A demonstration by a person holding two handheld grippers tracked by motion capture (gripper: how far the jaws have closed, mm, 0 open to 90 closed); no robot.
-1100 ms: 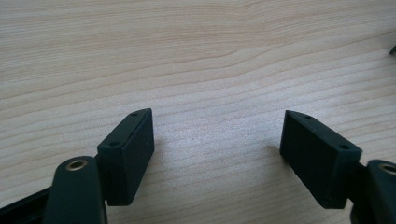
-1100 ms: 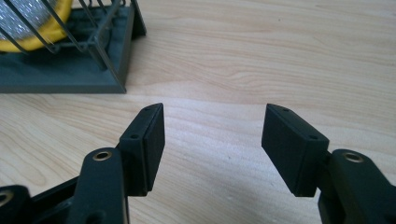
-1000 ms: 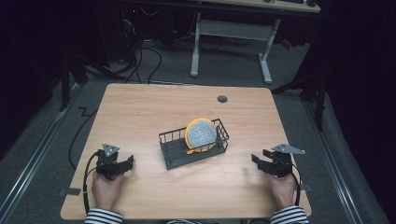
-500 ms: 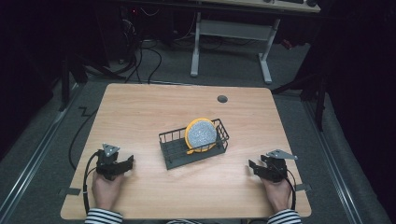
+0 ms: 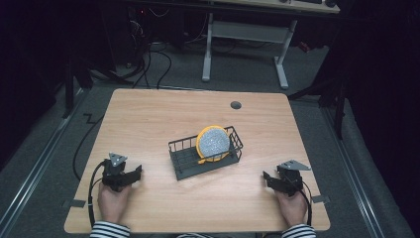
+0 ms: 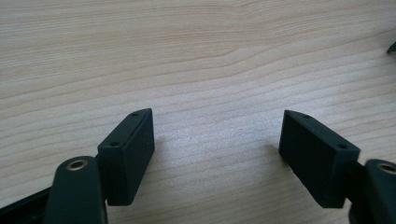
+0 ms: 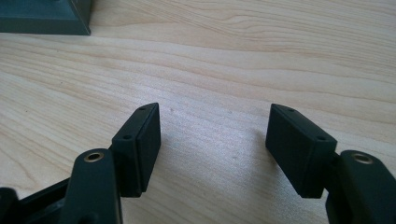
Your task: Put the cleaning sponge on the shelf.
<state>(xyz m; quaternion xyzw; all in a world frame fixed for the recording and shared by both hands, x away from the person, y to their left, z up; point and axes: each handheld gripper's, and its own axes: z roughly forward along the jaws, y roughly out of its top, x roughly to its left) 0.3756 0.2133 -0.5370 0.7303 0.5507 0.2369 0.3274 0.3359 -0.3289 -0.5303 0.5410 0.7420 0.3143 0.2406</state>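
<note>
I held my left tongs [image 5: 132,173] low over the near left part of the wooden bench [image 5: 148,119], their jaws spread wide apart with nothing between them; in the left gripper view [image 6: 217,140] bare wood grain ran under and beyond the two black jaws. My right tongs [image 5: 267,177] sat low at the near right of the bench, likewise gaping and empty, and in the right gripper view [image 7: 212,135] the light wood showed between the jaws. Between the two pairs of tongs, and farther from me than either, stood a black wire basket [image 5: 184,157], well apart from both and set at a slant to the bench's edges. A corner of its dark base [image 7: 44,18] showed ahead and to the left of my right tongs in the right gripper view. In the end of the basket nearer my right tongs a round plate [image 5: 214,143] with a yellow rim and a speckled grey face stood on edge, tilted back against the basket's wire wall. My left hand [image 5: 113,201] and right hand [image 5: 292,207] gripped the handles behind the tongs, striped sleeves [image 5: 110,230] showing at the bench's near edge. A black cable [image 5: 92,191] looped from the left tongs back toward me. Far beyond both tongs, near the bench's far edge, sat a small dark round hole [image 5: 236,105].
</note>
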